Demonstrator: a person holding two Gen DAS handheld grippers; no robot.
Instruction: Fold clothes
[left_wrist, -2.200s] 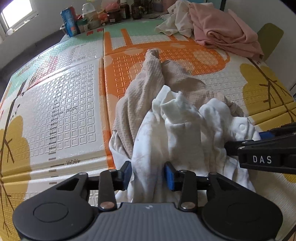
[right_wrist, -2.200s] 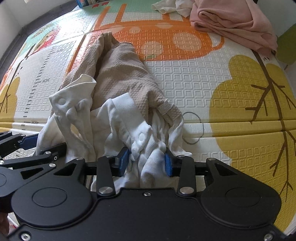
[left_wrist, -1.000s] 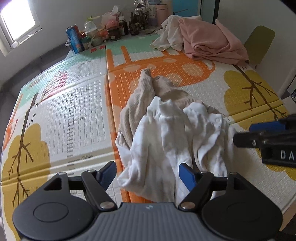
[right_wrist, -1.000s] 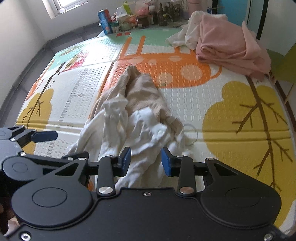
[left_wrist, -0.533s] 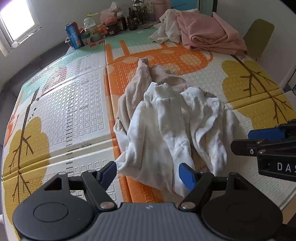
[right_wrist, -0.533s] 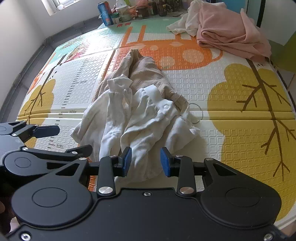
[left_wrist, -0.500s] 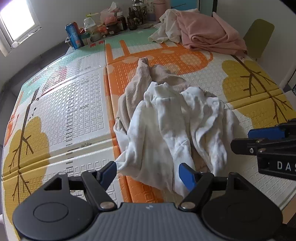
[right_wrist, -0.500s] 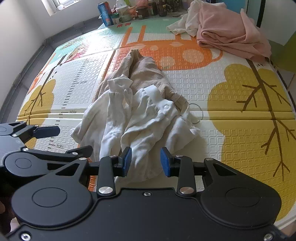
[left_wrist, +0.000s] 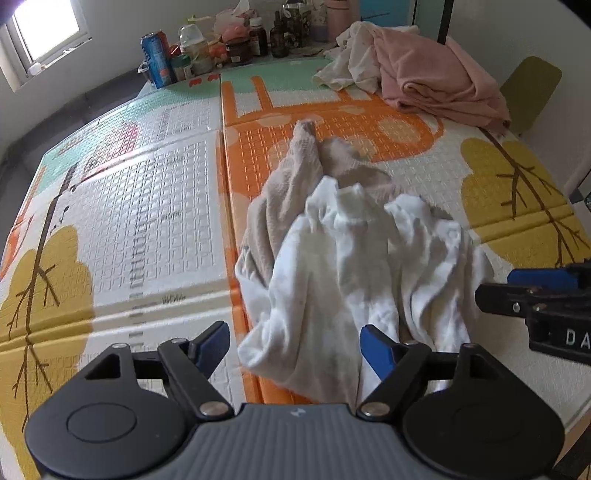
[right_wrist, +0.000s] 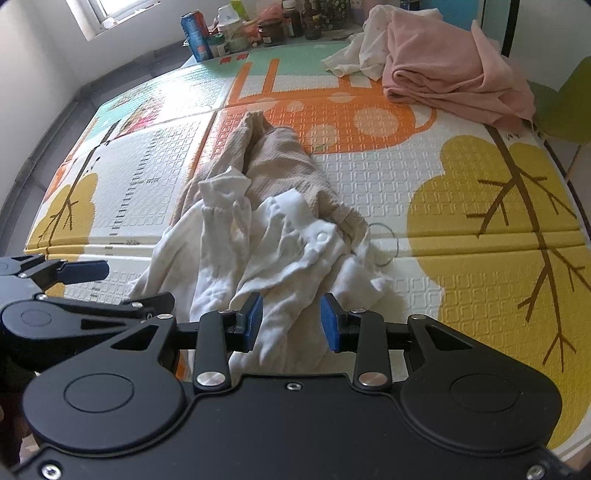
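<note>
Here, white garment (left_wrist: 354, 266) lies crumpled.

Your right gripper (right_wrist: 291, 323) hangs with jaws parted over the near edge of the crumpled white cotton garment (right_wrist: 258, 258), which lies on a beige waffle-knit garment (right_wrist: 284, 162); your left gripper (right_wrist: 110, 284) gapes at left.

White garment (left_wrist: 354, 266) soft cloth (crumpled); mat (left_wrist: 147, 206) embossed, slightly glossy foam.

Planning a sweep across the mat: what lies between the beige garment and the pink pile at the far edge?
Only bare play mat, clearest in the right wrist view, separates the beige garment from the pink pile.
</note>
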